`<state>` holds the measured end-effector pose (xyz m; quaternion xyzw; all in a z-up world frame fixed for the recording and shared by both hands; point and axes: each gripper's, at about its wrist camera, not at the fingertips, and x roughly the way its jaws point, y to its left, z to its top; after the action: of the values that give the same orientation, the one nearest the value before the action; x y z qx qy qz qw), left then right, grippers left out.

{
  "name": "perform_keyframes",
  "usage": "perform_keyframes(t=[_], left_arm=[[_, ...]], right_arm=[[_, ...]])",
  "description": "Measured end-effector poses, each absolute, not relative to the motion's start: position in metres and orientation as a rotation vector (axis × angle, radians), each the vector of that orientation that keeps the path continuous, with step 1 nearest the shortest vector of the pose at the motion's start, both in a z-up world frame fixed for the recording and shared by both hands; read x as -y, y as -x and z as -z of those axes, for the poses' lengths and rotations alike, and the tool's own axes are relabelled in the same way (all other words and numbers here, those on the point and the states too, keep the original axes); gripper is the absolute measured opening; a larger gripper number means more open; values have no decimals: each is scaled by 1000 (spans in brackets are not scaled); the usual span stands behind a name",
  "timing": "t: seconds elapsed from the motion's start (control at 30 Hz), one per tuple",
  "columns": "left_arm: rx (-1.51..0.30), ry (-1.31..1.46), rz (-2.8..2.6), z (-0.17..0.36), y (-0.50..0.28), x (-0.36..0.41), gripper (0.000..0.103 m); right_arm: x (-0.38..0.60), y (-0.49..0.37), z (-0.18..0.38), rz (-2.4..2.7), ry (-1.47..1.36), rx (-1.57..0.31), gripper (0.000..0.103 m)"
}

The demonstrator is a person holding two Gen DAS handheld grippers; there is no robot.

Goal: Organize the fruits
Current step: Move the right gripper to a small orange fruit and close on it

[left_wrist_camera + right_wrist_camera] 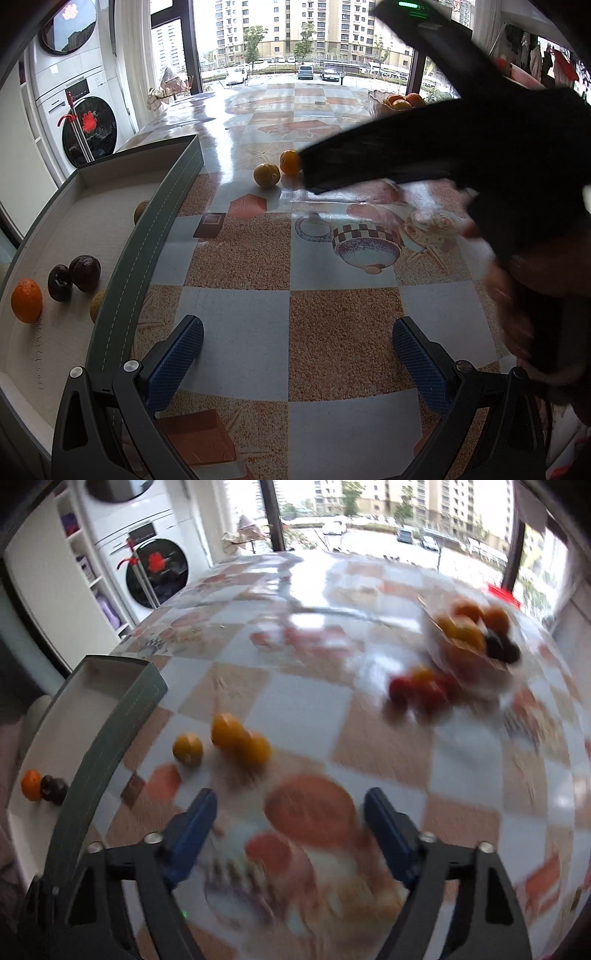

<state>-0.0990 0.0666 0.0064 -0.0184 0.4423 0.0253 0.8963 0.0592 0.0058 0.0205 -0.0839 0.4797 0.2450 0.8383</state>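
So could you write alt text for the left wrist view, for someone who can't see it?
Open blue-padded left gripper hovering empty over a checkered patterned tablecloth. On the left, a grey-rimmed white tray holds an orange and two dark plums; two yellow-orange fruits lie farther off, and the blurred black right gripper crosses the view.

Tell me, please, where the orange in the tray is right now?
In the left wrist view, the orange lies in the tray at far left, beside two dark fruits.
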Motion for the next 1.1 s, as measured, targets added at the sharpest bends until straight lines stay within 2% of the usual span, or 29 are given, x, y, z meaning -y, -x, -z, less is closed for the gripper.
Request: perform_keyframes(t=[0.13,0.17,0.2,0.23,0.27,0.5,0.97,1.0,1.07,1.1], left_arm=[[-917,38,-52,-6,99,-67,103],[-917,38,-52,-6,99,-67,103],[-917,39,-52,-6,99,-67,103],[-917,38,-52,-6,99,-67,103],[-917,39,-52,-6,99,-67,103],[-935,30,-38,-6,93,-65,102],[-980,101,-178,-15,-9,-92,102],[-977,85,-186,-14,-13,-91,99],[-987,59,-186,-11,-20,-91,84],[-979,70,-177,-11,-20,-93,84]], right_arm=[[-21,-65,-19,-541,210,-987,67],[-24,-66,-18,-539,222,-978,60],[-26,-65,-18,-536,232,-967,47],[-27,-64,-19,-539,238,-959,39],[-27,-63,-19,-549,237,-957,24],[12,-52,-22,-507,167,-979,24],[108,-7,-21,-417,-70,-981,24],[110,-6,-21,-421,-84,-983,24],[111,-6,-20,-423,-95,-984,24],[110,-6,-19,-424,-99,-984,24]])
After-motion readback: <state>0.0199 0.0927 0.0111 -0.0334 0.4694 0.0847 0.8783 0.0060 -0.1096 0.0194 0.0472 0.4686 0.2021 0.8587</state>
